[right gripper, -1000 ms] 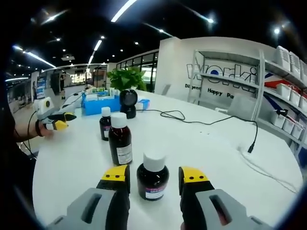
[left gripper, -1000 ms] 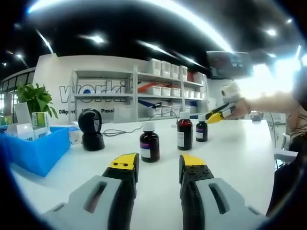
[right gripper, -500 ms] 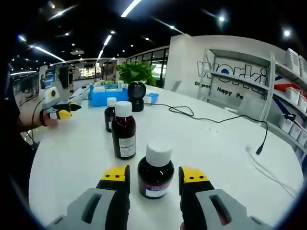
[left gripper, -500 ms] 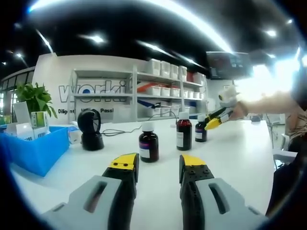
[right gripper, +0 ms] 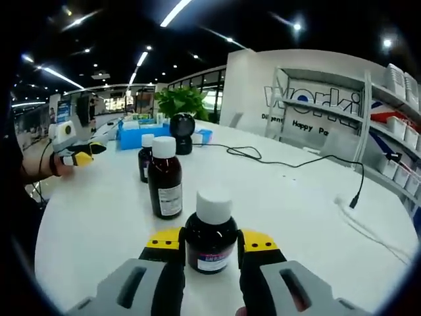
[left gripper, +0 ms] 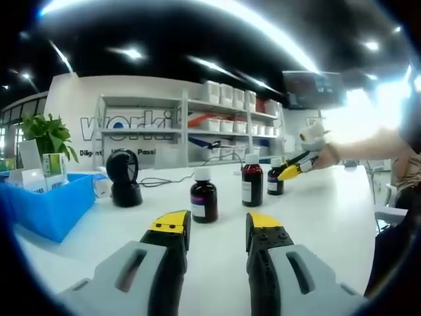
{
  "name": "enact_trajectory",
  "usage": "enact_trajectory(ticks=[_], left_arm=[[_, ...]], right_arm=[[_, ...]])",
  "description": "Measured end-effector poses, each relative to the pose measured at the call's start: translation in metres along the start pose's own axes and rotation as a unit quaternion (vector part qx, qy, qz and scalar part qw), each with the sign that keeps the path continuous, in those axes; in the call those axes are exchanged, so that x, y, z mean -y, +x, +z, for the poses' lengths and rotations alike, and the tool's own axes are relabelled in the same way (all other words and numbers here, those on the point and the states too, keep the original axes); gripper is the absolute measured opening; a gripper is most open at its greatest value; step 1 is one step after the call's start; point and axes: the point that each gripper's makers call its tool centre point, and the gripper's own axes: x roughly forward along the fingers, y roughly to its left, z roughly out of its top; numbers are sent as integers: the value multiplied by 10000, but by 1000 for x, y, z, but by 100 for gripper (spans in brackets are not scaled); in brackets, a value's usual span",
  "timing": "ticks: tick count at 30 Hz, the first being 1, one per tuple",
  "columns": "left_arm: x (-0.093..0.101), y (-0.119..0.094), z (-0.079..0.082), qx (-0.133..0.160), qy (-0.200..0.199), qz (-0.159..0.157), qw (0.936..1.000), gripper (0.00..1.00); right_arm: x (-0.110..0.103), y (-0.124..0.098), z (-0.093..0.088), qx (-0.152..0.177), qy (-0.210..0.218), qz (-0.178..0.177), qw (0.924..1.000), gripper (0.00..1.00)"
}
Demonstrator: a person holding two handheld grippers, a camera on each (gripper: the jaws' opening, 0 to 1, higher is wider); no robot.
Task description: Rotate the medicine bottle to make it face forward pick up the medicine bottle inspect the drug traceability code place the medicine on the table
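Note:
Three dark brown medicine bottles with white caps stand in a row on the white table [right gripper: 296, 210]. In the right gripper view the nearest, short bottle [right gripper: 210, 232] stands upright between the yellow-tipped jaws of my right gripper [right gripper: 211, 240], which press on both its sides. Behind it are a taller bottle [right gripper: 164, 179] and a small one [right gripper: 146, 158]. In the left gripper view my left gripper [left gripper: 217, 224] is open over bare table, short of the nearest bottle [left gripper: 204, 196]. The right gripper [left gripper: 289, 171] reaches the far bottle [left gripper: 275, 178] beside the tall one [left gripper: 252, 179].
A black scanner [left gripper: 125, 178] on a stand, a blue bin [left gripper: 46, 207] with boxes and a potted plant [left gripper: 46, 135] sit at the table's left. A black cable [right gripper: 289, 164] trails across the table. Shelving with white boxes [left gripper: 223, 112] lines the back wall.
My right gripper's jaws have come together onto the short bottle, which stood loose between them before. The left gripper has stayed still and open.

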Motion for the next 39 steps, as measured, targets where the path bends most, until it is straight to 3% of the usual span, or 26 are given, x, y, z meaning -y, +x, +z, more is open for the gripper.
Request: enact_trajectory(ticks=[23,39], left_arm=[[0,0,1,7,10,16,10000,26],[0,-1,1,25,14,20,10000,26]], right_arm=[[-3,-2,0,48,446,-1159,9923,26],[10,-1,-2,9,852,-2148,9729,27]])
